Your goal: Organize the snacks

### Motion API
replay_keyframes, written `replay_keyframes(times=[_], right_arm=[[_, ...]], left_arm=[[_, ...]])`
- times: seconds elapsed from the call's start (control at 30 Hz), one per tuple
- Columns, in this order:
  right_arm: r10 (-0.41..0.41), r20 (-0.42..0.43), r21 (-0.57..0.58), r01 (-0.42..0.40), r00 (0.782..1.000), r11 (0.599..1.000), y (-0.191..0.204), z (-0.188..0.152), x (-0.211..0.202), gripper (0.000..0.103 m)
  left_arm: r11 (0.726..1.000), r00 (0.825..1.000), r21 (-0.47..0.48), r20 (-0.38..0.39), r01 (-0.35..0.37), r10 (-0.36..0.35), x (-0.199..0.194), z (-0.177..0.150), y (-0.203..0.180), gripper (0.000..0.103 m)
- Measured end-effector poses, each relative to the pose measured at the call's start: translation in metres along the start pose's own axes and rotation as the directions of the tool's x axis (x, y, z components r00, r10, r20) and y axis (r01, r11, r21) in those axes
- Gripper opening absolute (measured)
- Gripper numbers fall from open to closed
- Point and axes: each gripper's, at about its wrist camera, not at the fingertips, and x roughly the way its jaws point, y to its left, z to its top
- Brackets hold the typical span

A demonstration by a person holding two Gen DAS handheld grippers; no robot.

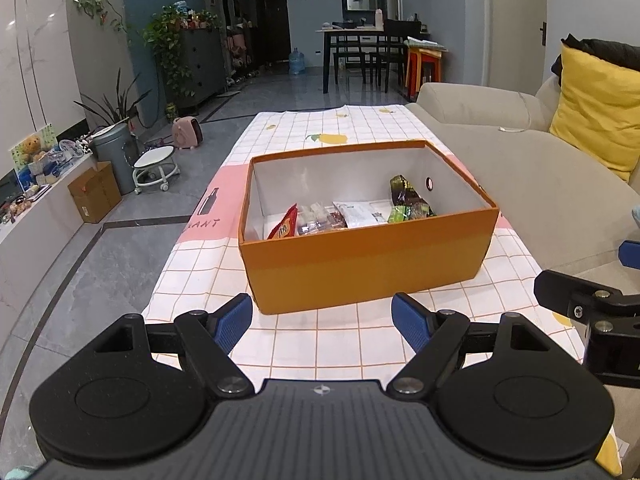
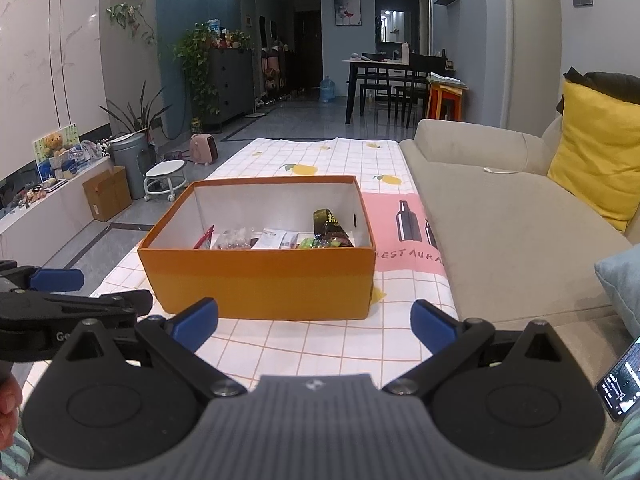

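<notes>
Sitting under everything: checked cloth [image 1: 352, 336] with lemon prints, covering a low table [image 2: 320, 152] in a living room, beige sofa [image 1: 500, 152] running along the 3 o'clock side.

Left gripper [image 1: 322, 318]: hanging over the near end of the cloth, blue pads standing wide apart, gripping nothing, touching nothing. Right gripper [image 2: 314, 326]: likewise spread fully, carrying nothing, hovering just beside its partner, whose arm is poking into view at 9 o'clock.

Lying straight ahead at 12 o'clock of both tools: orange box [image 1: 368, 264], lid off, resting flat on the cloth, near but clear of the pads. Collecting inside it, along the floor of the box: snack packets [image 1: 352, 216] — a red one [image 1: 284, 226] leaning at the 9 o'clock end, clear and white ones lying in the middle, a dark green-and-black bag [image 1: 406, 194] propped against the 3 o'clock wall. No loose snack showing anywhere on the cloth.

Judging by that: probably gathering already finished, hence both tools idling empty in front of the box rather than reaching in.

Glowing at 4 o'clock in the right view: phone [image 2: 622, 384], resting by the sofa edge.
</notes>
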Motion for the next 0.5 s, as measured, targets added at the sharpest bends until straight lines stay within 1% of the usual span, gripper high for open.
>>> replay_keyframes(times=[0.17,0.5], right_arm=[[0.003,-0.003,0.003,-0.003,1.0,1.0,-0.0003,-0.0005,0.0012,0.099],[0.009,0.0,-0.003,-0.009,1.0,1.0,0.002,-0.0001,0.0029,0.099]], left_arm=[[1.0,1.0,-0.007,-0.01,-0.002,0.002,0.0,0.0015,0.0013,0.093],[1.0,1.0,-0.015,-0.006,-0.006,0.006,-0.0006,0.0055,0.0039,0.093]])
